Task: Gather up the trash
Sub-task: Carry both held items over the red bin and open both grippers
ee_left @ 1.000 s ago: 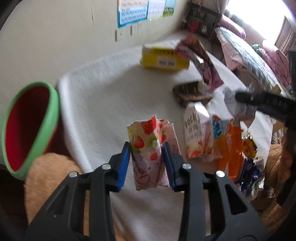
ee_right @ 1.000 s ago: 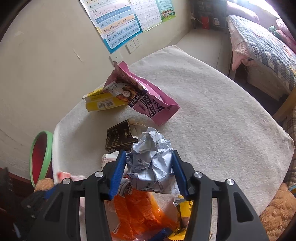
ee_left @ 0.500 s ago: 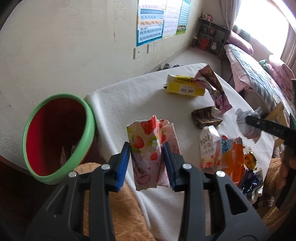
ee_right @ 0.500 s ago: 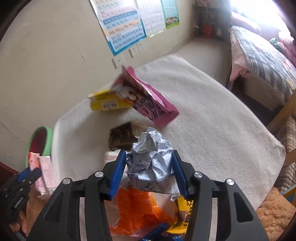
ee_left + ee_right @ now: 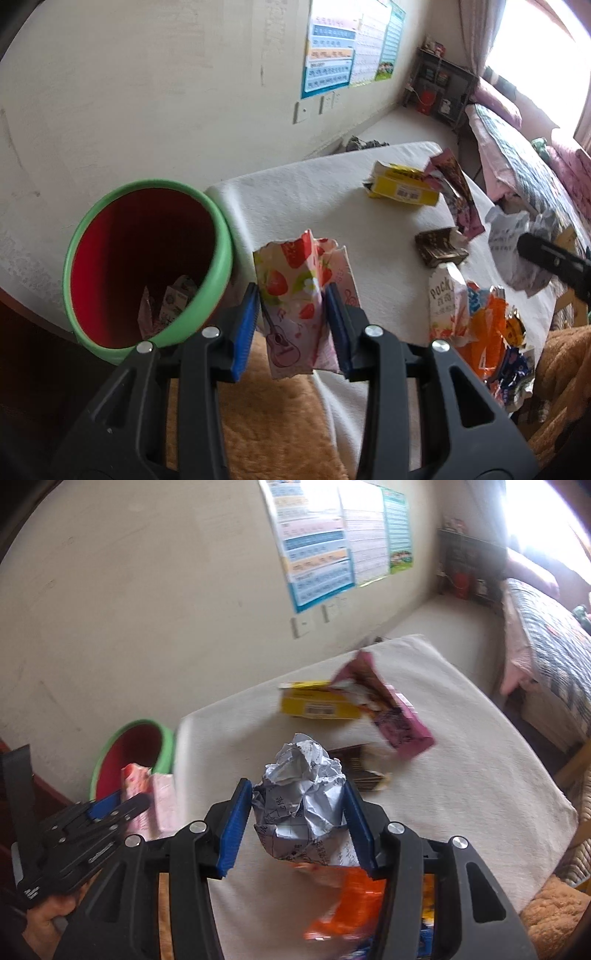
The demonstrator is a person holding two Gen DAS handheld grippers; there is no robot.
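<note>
Landmark: bin (image 5: 147, 266), red inside with a green rim, standing at the left end of the counter (image 5: 317, 192); a few wrappers already lie at its bottom.

1. Left gripper (image 5: 291, 317): just right of the bin's rim and near its mouth. Fingers narrow, clamped on the strawberry wrapper (image 5: 299, 295), which stands upright between the blue pads, clear of the counter.
2. Yellow box (image 5: 402, 184): on the counter, well right of the bin, at the far side; a pink bag (image 5: 461, 199) leans against its right end.
3. Dark wrapper (image 5: 439, 247): flat on the counter, nearer than the box.
4. Pocky packet (image 5: 445, 306), with orange and blue wrappers heaped just beyond it, at the near right edge.
5. Right gripper (image 5: 299, 819): farthest from the bin, above the heap. Fingers closed on the crumpled paper ball (image 5: 301, 794), held off the counter.

Step in hand, by judgement: carrying two pieces to the bin, the left leading. Most litter is not yet collected.

Next move calls for: bringing the left gripper leftward over the bin's mouth, past the rim, before the fingers part; the light wrapper may cling or drift outside. The paper ball would follow once the mouth is free.
</note>
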